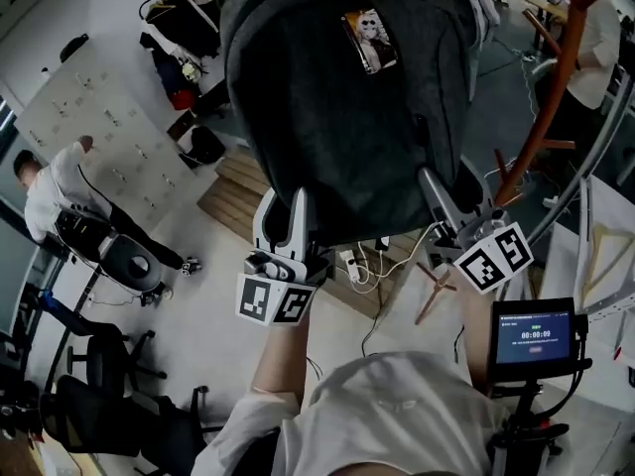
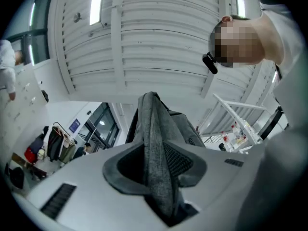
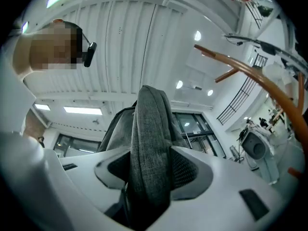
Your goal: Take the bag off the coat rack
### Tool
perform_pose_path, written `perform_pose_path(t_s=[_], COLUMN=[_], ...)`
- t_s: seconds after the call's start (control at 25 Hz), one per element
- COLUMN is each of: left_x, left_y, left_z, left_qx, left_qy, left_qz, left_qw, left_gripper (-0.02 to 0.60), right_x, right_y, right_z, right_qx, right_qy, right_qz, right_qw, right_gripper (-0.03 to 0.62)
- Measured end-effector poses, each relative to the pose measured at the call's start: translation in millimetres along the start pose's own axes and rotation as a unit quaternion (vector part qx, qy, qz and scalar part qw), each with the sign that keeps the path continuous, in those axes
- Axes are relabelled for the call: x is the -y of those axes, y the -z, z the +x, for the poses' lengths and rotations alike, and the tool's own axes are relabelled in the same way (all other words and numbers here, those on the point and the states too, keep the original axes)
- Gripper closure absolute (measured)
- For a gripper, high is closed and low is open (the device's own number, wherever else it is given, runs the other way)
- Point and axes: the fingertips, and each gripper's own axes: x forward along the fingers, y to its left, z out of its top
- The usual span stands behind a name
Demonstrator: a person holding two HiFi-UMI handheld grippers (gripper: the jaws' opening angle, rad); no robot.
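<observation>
Dark grey fabric backpack [image 1: 337,97]: hangs left of the brown wooden coat rack [image 1: 541,117]. Your left tool [image 1: 283,214]: clamped on its grey fabric strap [image 2: 155,138]. Your right tool [image 1: 448,206]: clamped on a second grey strap [image 3: 149,143].

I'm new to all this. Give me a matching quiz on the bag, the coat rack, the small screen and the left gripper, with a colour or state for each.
1. bag
2. coat rack
3. screen
4. left gripper

A. reddish-brown
B. shut on a strap
C. dark grey
D. lit blue

Pairs: 1-C, 2-A, 3-D, 4-B.
</observation>
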Motion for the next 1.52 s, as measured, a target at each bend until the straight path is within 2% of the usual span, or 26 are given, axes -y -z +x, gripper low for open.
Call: perform_pose_path(t_s=[0.24, 0.48, 0.68, 1.12, 1.52], left_x=[-15.5, 15.7, 17.9, 15.7, 19.6], left_y=[-48.3, -22.0, -37.8, -49.8, -43.0], left_z=[-53.4, -123.6, -155.2, -205.9, -229.0], left_qx=[-0.003, -0.018, -0.030, -0.060, -0.082], left_qy=[-0.069, -0.119, -0.164, -0.235, -0.266], left_qz=[0.046, 0.079, 0.098, 0.106, 0.100], left_qw=[0.9965, 0.9896, 0.9811, 0.9644, 0.9553], left_gripper=[0.462, 0.462, 0.463, 0.463, 0.463], right_x=[-56.1, -70.7, -97.2, -137.2, -148.6], right_y=[19.0, 67.6, 83.3, 117.1, 139.6], right_z=[24.7, -28.5, -27.7, -32.9, -45.8], right_qx=[-0.019, -0.034, -0.056, -0.105, -0.135], right_qy=[-0.067, -0.106, -0.136, -0.162, -0.166], right_qz=[0.050, 0.096, 0.131, 0.179, 0.203], right_qw=[0.996, 0.989, 0.980, 0.965, 0.956], right_gripper=[0.364, 0.364, 0.364, 0.364, 0.373])
